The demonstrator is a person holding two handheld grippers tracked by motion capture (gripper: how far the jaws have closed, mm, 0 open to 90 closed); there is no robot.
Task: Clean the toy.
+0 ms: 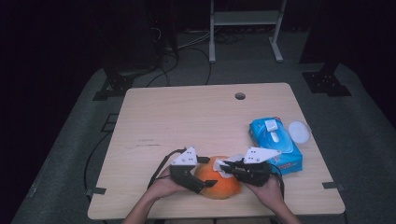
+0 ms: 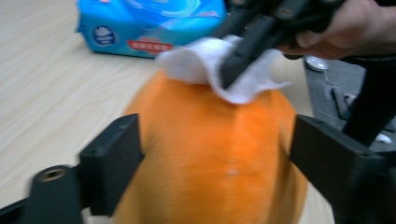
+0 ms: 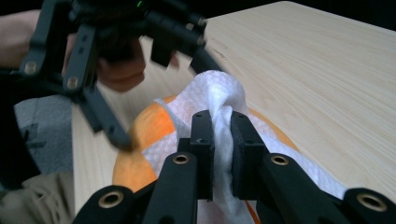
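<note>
A round orange fruit (image 1: 219, 185) lies near the table's front edge. My left gripper (image 1: 208, 171) straddles it from the left, jaws spread wide. In the left gripper view the fruit (image 2: 210, 140) sits between the two black pads (image 2: 116, 163), which stand at its sides without clearly pressing. My right gripper (image 1: 228, 165) is shut on a white wipe (image 3: 219, 95). The wipe is bunched between its fingers (image 3: 201, 140) and rests on the top of the fruit (image 3: 149, 128). From the left gripper view the wipe (image 2: 196, 65) drapes over the fruit's far top.
A blue pack of wet wipes (image 1: 275, 142) lies right of the fruit, with a round white lid (image 1: 299, 132) beside it near the table's right edge. A cable hole (image 1: 240, 96) sits at the back of the wooden table (image 1: 187, 116). Both hands come in from the front edge.
</note>
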